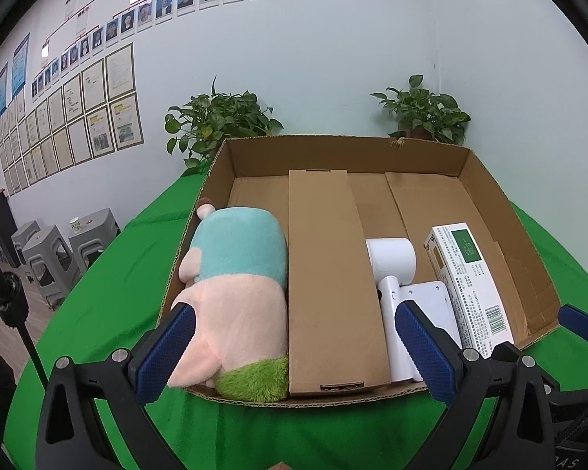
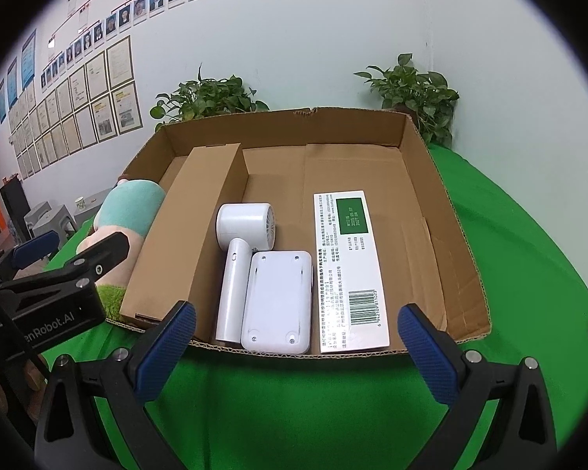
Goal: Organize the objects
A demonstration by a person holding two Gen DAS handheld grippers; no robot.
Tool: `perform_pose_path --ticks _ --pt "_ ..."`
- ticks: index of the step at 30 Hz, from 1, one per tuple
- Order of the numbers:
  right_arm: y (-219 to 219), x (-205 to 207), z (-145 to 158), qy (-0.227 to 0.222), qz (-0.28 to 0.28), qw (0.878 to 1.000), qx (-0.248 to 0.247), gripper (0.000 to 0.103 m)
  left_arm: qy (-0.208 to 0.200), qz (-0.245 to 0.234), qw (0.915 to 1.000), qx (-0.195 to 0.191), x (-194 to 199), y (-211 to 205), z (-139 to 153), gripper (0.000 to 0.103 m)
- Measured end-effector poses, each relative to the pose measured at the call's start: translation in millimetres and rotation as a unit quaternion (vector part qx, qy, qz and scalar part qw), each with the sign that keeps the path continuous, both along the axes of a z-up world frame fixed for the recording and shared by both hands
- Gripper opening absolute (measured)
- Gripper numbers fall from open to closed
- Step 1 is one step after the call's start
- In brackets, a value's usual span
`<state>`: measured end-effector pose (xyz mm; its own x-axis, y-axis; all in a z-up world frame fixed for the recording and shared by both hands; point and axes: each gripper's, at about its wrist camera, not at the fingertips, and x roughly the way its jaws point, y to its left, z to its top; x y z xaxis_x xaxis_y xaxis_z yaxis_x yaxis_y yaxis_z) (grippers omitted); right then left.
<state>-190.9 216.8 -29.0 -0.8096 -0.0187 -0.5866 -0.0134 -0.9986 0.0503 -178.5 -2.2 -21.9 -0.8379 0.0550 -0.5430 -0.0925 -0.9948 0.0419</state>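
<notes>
A shallow cardboard tray sits on a green table. Inside, from left to right, lie a pink and teal plush toy, a long brown carton, a white hair dryer, a flat white device and a white and green medicine box. My left gripper is open and empty at the tray's near edge, in front of the plush and carton. My right gripper is open and empty in front of the white device.
Two potted plants stand behind the tray against the wall. Grey stools stand on the floor to the left. The green cloth extends right of the tray. The left gripper's body shows at the right view's left edge.
</notes>
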Motion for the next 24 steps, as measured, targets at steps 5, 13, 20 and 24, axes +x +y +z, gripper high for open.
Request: perform_pose_path --ticks 5,13,20,24 --pt "-3.7 -3.9 -3.6 -0.014 0.003 1.000 0.011 0.102 -0.008 0.002 1.0000 -0.001 -1.3 -0.6 -3.6 0.103" --pt "-3.4 -7.6 -10.0 -0.033 0.003 0.999 0.014 0.102 -0.020 0.000 0.9998 -0.003 -7.3 -1.4 -8.9 0.103" --pt "1.3 -10.2 -12.2 -0.039 -0.002 0.999 0.009 0.102 -0.023 -0.002 0.9997 -0.005 -9.1 -0.9 -11.1 0.103" --pt "1.4 -12.3 -13.3 -0.041 -0.001 0.999 0.010 0.102 -0.025 0.000 0.9997 -0.005 -10.8 -1.8 -11.9 0.103"
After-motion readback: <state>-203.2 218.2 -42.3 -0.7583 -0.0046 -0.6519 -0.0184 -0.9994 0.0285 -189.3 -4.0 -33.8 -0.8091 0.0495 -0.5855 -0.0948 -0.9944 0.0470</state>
